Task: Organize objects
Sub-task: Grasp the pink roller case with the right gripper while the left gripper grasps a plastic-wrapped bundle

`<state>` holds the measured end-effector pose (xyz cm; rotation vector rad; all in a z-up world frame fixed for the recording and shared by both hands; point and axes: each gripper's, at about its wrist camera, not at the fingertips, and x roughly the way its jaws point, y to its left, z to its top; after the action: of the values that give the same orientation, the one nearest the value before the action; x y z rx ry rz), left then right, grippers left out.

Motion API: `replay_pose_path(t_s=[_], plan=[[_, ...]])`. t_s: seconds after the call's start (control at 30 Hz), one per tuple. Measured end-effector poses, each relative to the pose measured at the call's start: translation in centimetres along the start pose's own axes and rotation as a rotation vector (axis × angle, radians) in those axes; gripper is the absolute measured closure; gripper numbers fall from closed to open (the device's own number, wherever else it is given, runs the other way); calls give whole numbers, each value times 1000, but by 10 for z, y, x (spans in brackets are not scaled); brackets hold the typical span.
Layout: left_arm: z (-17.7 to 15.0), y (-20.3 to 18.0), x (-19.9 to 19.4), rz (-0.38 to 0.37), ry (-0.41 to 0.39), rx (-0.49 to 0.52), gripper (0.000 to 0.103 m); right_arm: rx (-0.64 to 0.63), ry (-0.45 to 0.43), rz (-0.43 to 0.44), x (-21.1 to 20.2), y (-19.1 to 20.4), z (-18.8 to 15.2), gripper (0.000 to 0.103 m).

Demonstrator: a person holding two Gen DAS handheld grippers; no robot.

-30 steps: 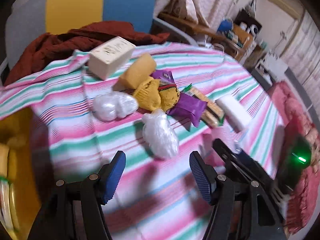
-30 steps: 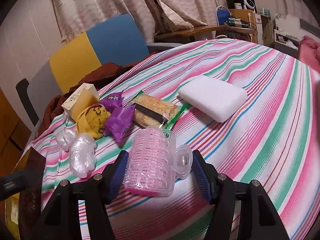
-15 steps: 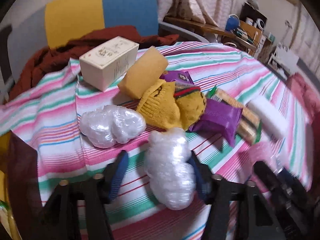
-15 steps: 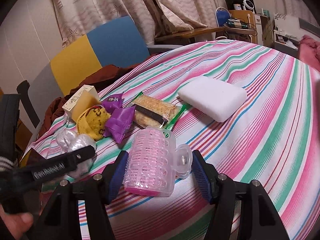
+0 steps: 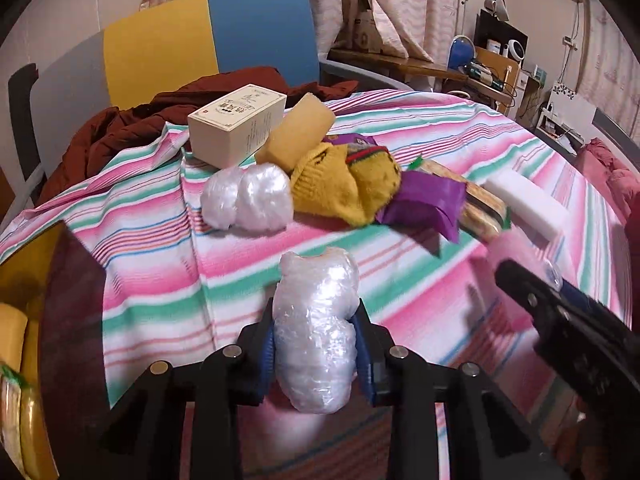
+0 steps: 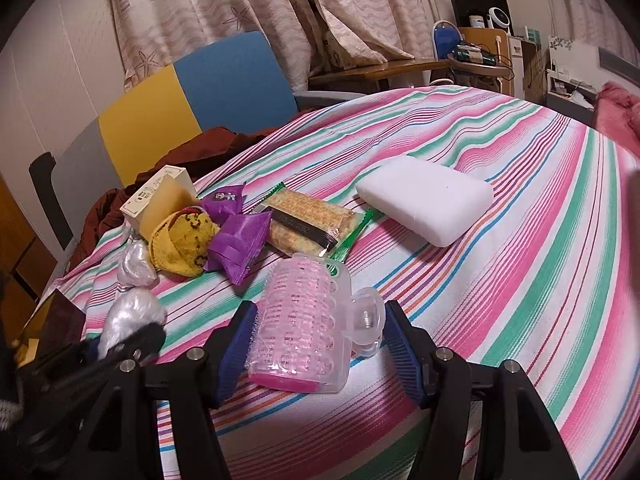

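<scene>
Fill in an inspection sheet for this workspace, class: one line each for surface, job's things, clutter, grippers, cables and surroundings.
Surface: striped tablecloth, wrinkled, covering the table.
Job's things: plastic-wrapped bundle; pink hair roller; second wrapped bundle; yellow sock; purple packet; cracker pack; white sponge; yellow sponge; cream box.
Clutter: dark red cloth heaped at the table's far edge.
Grippers: left gripper shut on the plastic-wrapped bundle; right gripper straddles the pink hair roller, pad contact unclear.
Cables: wires near the desk.
Surroundings: blue-and-yellow chair, curtains.
</scene>
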<state>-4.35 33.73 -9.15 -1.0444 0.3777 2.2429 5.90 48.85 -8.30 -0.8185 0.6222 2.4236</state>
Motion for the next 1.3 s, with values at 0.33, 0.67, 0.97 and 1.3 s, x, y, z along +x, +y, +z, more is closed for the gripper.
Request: replay_pose_path(t_s=[0.33,0.67,0.97,1.3], plan=[[-30,5,-28,-19,-41,26,71,-65,-50,-18,-10,13,-2,39],[-55,-12,-50,-24,-87,152,71,-193,-80,-49,-17,37,-6,39],[-98,-5,-87,-107,-145,172,71,-153,-48,-24,-38,37,-22,39],[-118,24,-157,-180,-283,140,71,-141,5,118,-77,64,-50,39]])
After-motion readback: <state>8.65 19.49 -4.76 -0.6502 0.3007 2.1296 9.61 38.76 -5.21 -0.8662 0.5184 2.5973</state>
